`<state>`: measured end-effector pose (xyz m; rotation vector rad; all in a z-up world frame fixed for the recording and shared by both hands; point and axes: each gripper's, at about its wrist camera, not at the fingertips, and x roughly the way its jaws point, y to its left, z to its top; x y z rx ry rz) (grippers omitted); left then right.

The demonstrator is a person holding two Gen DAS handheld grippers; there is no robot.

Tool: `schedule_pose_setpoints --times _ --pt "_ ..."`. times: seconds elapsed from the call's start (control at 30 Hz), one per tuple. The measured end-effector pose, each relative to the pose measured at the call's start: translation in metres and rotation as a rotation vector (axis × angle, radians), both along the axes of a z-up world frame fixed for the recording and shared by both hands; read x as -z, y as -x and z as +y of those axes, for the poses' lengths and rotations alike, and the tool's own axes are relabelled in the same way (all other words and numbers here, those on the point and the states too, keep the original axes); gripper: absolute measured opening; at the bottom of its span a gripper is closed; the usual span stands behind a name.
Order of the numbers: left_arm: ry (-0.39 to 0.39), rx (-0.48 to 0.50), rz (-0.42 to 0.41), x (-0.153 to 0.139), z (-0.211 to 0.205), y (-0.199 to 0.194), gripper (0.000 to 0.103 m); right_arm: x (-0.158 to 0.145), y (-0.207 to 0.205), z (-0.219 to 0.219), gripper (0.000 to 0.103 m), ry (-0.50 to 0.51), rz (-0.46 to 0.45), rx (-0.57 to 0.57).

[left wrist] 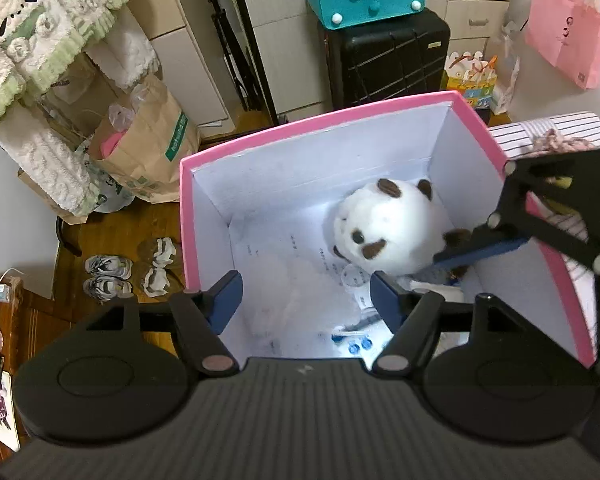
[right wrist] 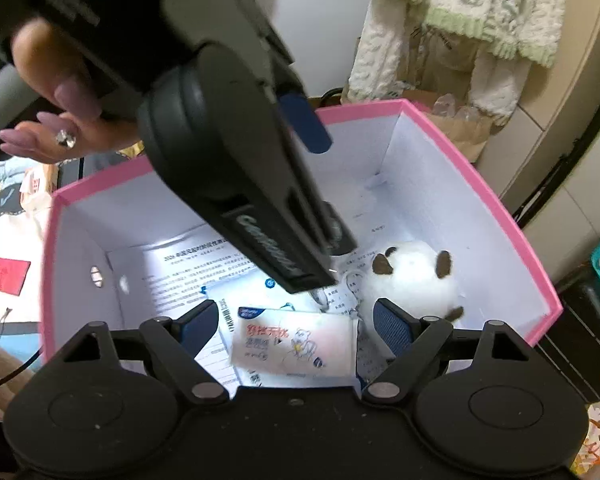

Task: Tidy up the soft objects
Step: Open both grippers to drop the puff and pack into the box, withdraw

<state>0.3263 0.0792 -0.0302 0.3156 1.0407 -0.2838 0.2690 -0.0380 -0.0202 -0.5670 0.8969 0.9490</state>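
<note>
Above pink box (left wrist: 188, 216): both grippers (left wrist: 306, 300) (right wrist: 296, 328) wide apart, empty.

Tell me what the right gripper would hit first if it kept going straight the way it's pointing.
Probably the tissue pack lying on the papers in the pink box; the right gripper is open and empty. Depth is hard to judge.

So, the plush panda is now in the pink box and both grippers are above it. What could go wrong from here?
1. The left gripper and right gripper hang open and crowded over the pink box; they may bump together while withdrawing.
2. The right gripper's finger sits right at the plush panda and might drag it out.
3. A tissue pack and papers may get snagged.
</note>
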Motion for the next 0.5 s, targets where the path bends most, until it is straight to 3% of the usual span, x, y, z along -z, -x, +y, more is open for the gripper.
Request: schedule_pose_setpoints --times 0.5 --pt "-0.019 0.026 -0.004 -0.041 -0.003 0.077 0.074 -0.057 0.06 -0.036 0.088 -0.02 -0.06 0.118"
